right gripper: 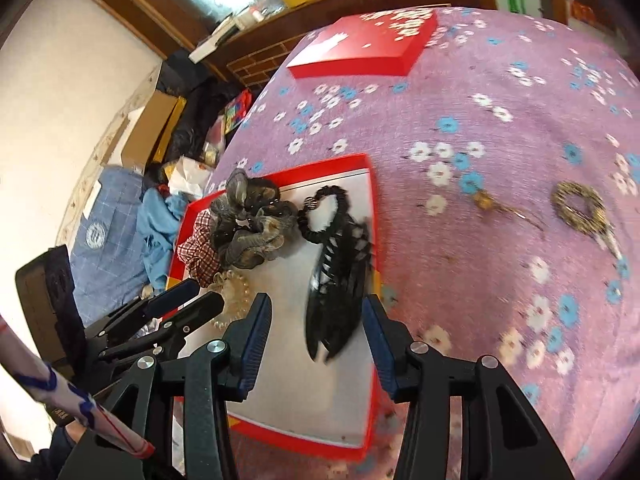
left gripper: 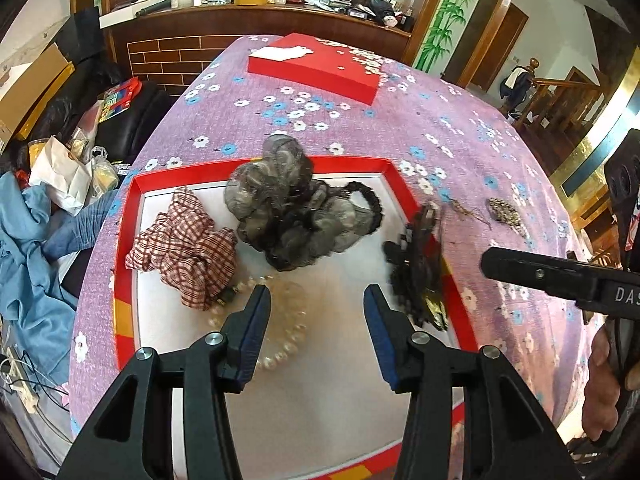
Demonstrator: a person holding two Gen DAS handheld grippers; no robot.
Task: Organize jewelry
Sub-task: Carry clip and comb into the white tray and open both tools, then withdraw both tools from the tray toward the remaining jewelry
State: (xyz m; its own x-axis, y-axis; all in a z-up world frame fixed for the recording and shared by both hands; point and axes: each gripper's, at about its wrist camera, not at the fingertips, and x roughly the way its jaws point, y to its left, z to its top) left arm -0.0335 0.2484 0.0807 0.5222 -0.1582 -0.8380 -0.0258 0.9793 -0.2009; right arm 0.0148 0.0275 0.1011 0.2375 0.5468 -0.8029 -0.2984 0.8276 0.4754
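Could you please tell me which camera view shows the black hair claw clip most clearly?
The right wrist view: the black hair claw clip lies centred between the gripper's fingers, its teeth and whole length visible inside the red box. The left wrist view shows it only blurred, against the box's right wall.

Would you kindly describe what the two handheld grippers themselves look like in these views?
Both look alike: the left gripper and right gripper each have matte black angular linkage arms with triangular cut-outs, round silver pivot bolts, and two tapered fingers faced with ribbed dark-blue pads. Seen from the side, the right gripper's black body bears white lettering starting "DAS".
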